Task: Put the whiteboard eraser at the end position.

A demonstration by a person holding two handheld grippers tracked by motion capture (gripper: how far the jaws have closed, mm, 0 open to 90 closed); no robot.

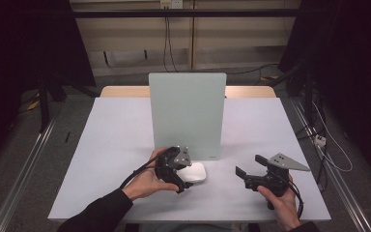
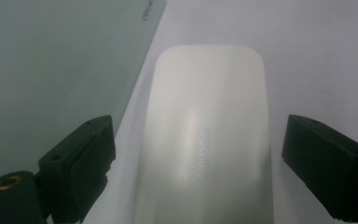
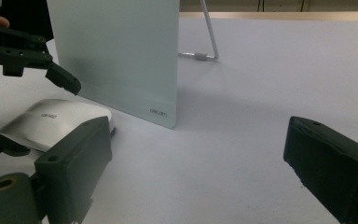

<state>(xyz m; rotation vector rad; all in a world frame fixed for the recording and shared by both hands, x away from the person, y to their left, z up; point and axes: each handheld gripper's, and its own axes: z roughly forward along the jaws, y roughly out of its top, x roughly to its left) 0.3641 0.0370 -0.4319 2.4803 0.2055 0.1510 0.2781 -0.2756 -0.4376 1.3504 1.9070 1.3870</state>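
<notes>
Centrally on the pale surface stands a tall, pale green panel, upright and facing the near edge, with small lettering at its lower right corner. From the right hand-held gripper's view a thin wire stand props it from behind. Just in front of the panel's near left base lies a white mouse, flat on the surface, close to the panel without clearly touching it.

The left hand-held gripper, held in the person's left hand, sits at the mouse's left end. Its 2 jaws are spread wide and straddle the mouse, 1 on each side, with a visible gap between each jaw and the mouse in the left gripper view; they are not closed on it. The panel stands immediately beyond the far jaw, crowding that side.

The right hand-held gripper, in the person's right hand, hovers over bare surface to the right of the mouse, well apart from it. Its jaws are wide open and hold nothing. A dark sleeve covers the left forearm.
</notes>
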